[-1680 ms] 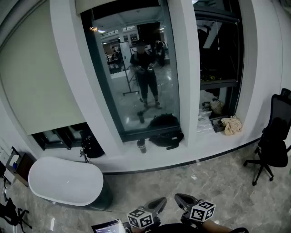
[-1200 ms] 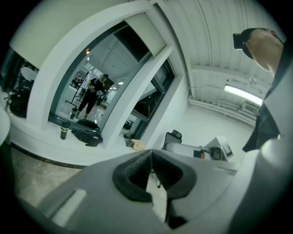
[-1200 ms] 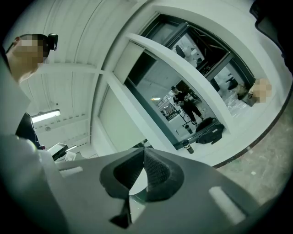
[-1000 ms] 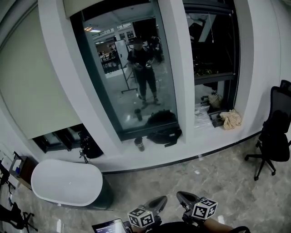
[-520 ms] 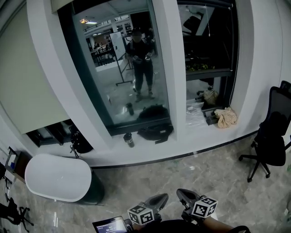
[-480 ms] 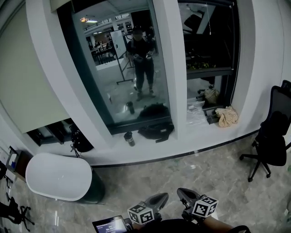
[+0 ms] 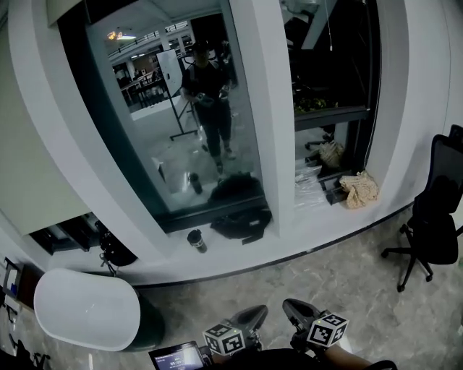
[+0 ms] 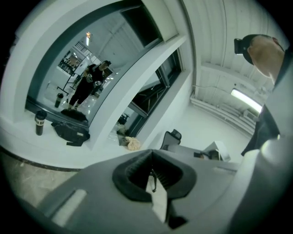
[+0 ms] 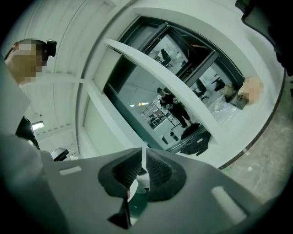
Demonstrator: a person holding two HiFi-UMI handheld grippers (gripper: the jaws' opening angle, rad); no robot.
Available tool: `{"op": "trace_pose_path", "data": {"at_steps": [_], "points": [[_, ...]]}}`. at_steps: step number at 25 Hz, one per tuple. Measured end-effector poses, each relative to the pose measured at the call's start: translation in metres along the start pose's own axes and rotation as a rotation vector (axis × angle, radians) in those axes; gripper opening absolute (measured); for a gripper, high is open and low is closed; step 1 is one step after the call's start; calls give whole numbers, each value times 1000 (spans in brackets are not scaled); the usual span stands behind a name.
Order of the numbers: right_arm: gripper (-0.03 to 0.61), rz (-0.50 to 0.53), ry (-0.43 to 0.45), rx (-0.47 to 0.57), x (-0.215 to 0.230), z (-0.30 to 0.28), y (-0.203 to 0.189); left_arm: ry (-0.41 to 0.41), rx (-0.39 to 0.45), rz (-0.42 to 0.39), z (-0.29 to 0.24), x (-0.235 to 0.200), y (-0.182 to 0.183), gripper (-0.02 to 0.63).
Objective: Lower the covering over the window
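The tall middle window [image 7: 166, 115] is uncovered, and its dark glass reflects a person holding two grippers. Only a beige strip of its blind [image 7: 64, 10] shows at the top edge. The left window's beige blind [image 7: 25, 159] hangs most of the way down. My left gripper [image 7: 249, 318] and right gripper [image 7: 296, 312] sit low at the bottom of the head view, far from the window. Both are shut with nothing in them. The left gripper view shows the closed jaws [image 8: 152, 171] and the window [image 8: 78, 77]. The right gripper view shows its own closed jaws [image 9: 143, 157].
On the sill stand a dark cup [image 7: 195, 240], a black bag [image 7: 239, 220] and a beige cloth [image 7: 360, 191]. A white rounded table [image 7: 83, 311] is at the lower left. A black office chair [image 7: 434, 224] stands at the right. A lit screen [image 7: 177, 357] sits by my left gripper.
The window, sill and cup have slid left in the head view and the window looks larger. Both grippers stay shut at the bottom edge.
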State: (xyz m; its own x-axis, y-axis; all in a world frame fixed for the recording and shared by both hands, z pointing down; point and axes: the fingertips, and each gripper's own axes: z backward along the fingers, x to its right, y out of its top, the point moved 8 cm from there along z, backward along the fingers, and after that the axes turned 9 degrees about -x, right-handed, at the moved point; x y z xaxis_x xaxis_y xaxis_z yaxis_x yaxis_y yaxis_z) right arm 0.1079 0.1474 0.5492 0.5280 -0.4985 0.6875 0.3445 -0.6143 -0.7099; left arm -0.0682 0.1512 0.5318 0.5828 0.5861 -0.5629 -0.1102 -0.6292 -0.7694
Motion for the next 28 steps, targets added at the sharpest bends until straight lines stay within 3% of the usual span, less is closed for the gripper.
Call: {"op": "trace_pose_path", "data": {"at_steps": [3,8,15,18,23,28], "points": [[32,-16,-54,20,12,-31,20,-48,-38,-6,-16,-33,33,-2],[32,15,-74,51,22,-104,48,-131,-47,-86,-28,-96,73,-2],[32,37,-88,42,48,-156,84,-115,-35,-51,-51,-163,117,-2],[34,16,-96,31,72,-160,100,-161,-24,-45,-71,-178,135,-2],[34,41,-43,19,126,-177,158,-165,90,-139,-115,-205,210,-1],[37,156,86,-43,163,-191,229,-111,248,-264,-153,-187,304,48]]}}
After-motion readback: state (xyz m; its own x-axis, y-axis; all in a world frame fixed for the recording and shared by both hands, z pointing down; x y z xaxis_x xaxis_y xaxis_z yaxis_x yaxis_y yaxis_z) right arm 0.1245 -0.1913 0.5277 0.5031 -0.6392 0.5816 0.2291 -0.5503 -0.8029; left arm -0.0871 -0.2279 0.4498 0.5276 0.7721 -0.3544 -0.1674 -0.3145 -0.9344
